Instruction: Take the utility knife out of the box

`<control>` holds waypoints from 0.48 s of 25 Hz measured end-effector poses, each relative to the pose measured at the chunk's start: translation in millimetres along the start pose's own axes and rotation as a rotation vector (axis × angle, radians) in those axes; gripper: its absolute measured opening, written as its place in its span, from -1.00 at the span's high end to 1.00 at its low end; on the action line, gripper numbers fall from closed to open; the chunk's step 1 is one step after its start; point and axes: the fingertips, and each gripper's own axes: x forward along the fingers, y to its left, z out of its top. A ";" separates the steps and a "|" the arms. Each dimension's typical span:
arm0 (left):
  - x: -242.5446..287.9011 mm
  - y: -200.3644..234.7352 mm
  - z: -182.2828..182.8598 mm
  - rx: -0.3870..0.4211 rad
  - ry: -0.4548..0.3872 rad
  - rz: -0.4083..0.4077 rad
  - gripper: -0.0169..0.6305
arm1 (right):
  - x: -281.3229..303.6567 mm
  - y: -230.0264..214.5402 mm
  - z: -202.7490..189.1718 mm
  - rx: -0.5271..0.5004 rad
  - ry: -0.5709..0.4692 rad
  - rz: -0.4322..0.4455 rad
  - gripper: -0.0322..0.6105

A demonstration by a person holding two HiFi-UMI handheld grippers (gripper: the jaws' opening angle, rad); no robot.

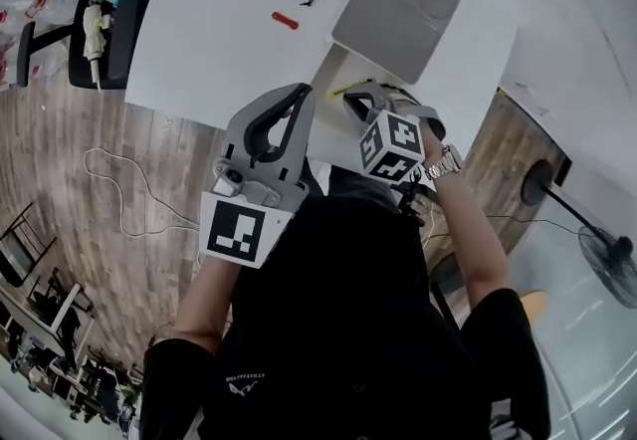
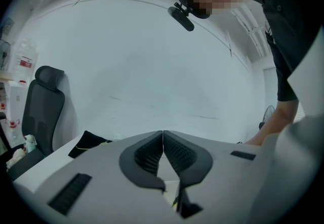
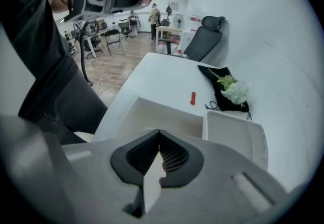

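I see my left hand-held gripper point(image 1: 296, 100) held out before my chest, its jaws pressed together at the tips with nothing between them. My right hand-held gripper point(image 1: 360, 102) sits just beside it, jaws likewise closed, right forearm point(image 1: 468, 229) angled forward.

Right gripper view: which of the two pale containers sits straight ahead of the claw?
The open box, directly beyond the shut right claw; the lid lies to its right, nearer the flowers.

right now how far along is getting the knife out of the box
Done: the box is open, its lid beside it. In hand: nothing; left hand-held gripper and right hand-held gripper are shut, empty. Left: grasping the yellow thing, likely the knife.
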 end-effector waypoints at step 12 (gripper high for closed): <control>-7.8 15.7 -9.5 -0.026 0.008 0.088 0.93 | 48.4 13.6 -34.1 -0.237 0.191 0.103 0.79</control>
